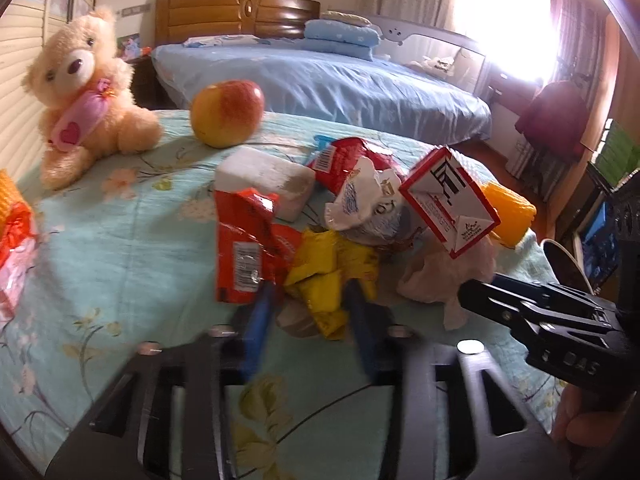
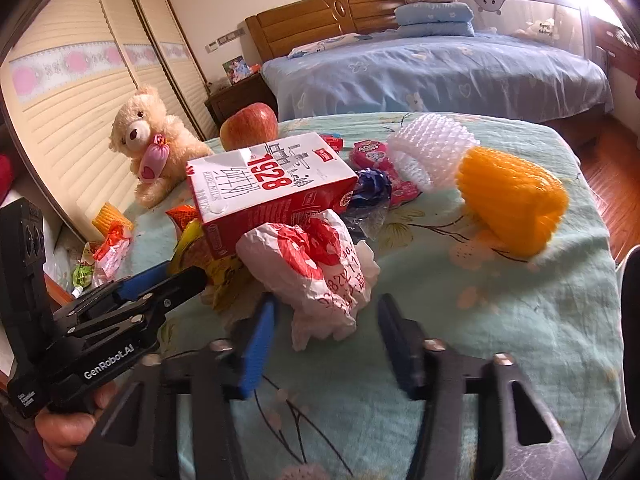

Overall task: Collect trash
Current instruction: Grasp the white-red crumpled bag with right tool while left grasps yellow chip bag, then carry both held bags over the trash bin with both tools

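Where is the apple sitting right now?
The apple sits on the floral bedspread at the far edge, behind the milk carton and just right of the teddy bear in the right wrist view.

Walls: cream, patterned
Wardrobe [image 2: 72, 92]: louvred cream doors, pink floral band
Bed [image 1: 320, 84]: wooden headboard [image 1: 236, 12], blue sheet, folded blue pillows
Nightstand [image 2: 240, 98]: dark wood
Window [image 1: 516, 20]: glaring daylight, curtains
Floor [image 2: 600, 132]: reddish wood
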A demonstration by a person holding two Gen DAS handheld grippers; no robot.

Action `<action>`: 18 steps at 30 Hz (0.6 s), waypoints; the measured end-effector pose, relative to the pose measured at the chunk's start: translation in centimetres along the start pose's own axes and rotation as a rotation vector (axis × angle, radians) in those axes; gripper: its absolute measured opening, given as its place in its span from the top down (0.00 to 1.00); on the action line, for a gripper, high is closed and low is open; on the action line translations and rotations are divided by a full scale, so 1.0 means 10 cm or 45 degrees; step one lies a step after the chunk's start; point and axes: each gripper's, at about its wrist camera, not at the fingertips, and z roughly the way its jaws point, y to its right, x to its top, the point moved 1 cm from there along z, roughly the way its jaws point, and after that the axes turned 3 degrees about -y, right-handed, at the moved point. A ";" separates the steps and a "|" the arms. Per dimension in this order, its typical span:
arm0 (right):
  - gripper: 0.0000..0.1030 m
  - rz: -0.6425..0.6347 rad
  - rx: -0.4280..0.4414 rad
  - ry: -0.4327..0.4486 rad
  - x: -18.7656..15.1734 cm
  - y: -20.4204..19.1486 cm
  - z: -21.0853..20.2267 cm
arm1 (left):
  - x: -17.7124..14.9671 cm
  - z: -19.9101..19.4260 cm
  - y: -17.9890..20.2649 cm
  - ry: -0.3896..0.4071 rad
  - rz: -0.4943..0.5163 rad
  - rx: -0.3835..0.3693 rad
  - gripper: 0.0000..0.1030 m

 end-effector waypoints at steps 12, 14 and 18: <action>0.82 0.064 -0.011 0.011 -0.16 0.16 -0.24 | -0.15 -0.25 0.16 0.049 0.034 -0.042 0.83; 0.82 0.084 -0.016 0.023 -0.21 0.21 -0.32 | -0.19 -0.29 0.19 0.047 0.037 -0.054 0.83; 0.82 0.121 -0.032 0.039 -0.31 0.30 -0.44 | -0.27 -0.40 0.28 0.045 0.048 -0.084 0.84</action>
